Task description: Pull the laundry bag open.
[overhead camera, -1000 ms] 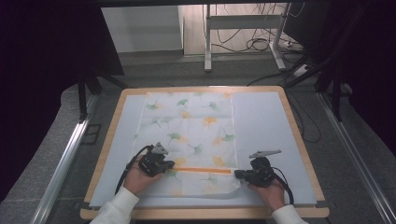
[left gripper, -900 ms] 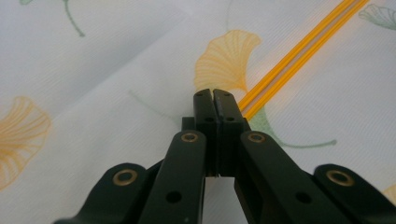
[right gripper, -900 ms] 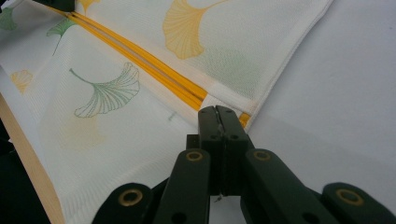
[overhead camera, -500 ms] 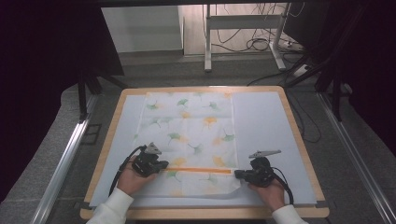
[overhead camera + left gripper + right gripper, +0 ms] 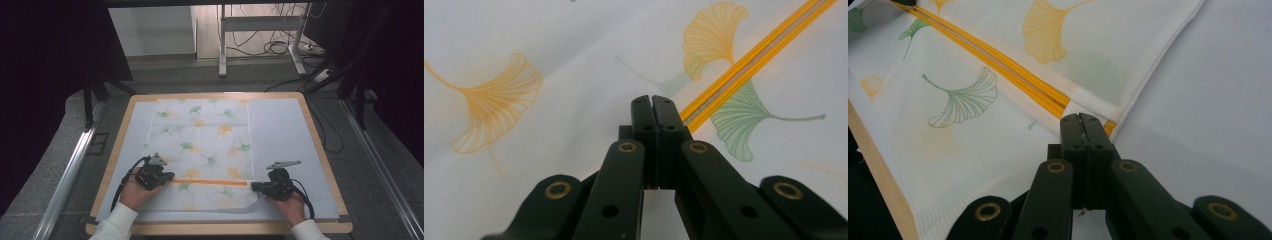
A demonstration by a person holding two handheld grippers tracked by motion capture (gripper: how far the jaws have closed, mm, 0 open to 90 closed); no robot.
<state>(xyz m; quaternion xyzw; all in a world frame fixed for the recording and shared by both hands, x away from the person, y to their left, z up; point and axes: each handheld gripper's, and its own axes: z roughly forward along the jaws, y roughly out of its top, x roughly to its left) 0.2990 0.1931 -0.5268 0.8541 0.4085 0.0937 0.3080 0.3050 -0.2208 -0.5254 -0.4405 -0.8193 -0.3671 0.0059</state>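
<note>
At zipper ends, both tongs closed

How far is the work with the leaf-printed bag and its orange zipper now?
The bag lies flat and spread on the table. In hand: the left tool, shut, sits at one end of the orange zipper, and the right tool, shut, at the other end by the bag's edge. Whether either grips anything I cannot tell. Still left, probably: working the zipper itself.

The high view looks forward and down over the whole worktop from the person's side. Each gripper view sits close above the cloth, and all three share its orange stripe.
</note>
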